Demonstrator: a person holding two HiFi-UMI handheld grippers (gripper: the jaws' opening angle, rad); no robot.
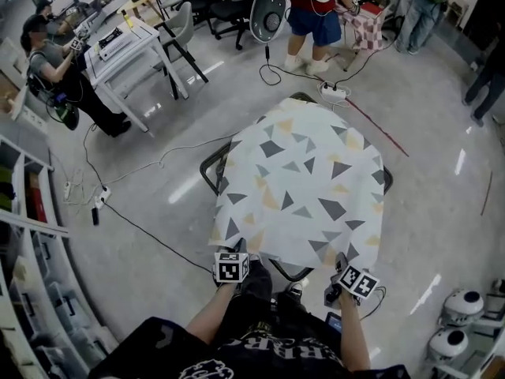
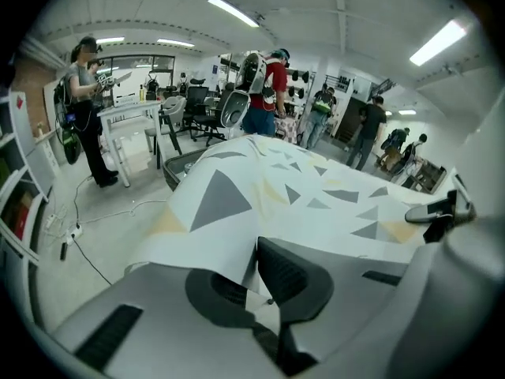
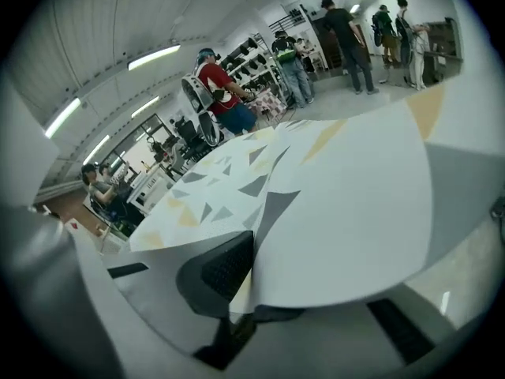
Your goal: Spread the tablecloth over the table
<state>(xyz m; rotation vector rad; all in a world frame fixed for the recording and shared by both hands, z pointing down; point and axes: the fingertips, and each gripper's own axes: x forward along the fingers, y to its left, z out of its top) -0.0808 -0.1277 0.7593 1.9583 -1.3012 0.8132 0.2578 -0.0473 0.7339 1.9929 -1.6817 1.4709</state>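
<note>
White tablecloth (image 1: 300, 184), left gripper (image 2: 252, 279), right gripper (image 3: 246, 287) pinching

- The white fabric tablecloth (image 1: 304, 184) printed with grey and yellow triangles lies draped over the table. Its near corners, at 7 and 5 o'clock, are pinched in the left gripper (image 2: 254, 249) and the right gripper (image 3: 251, 251).
- The dark-rimmed table (image 2: 172, 174) shows only a bare edge at 9 o'clock.

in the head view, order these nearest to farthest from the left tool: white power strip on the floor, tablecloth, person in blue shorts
1. tablecloth, pinched in the left tool, draped straight ahead.
2. power strip, on the floor past the tablecloth's far edge.
3. person in blue shorts, standing beyond it, top of view.
</note>
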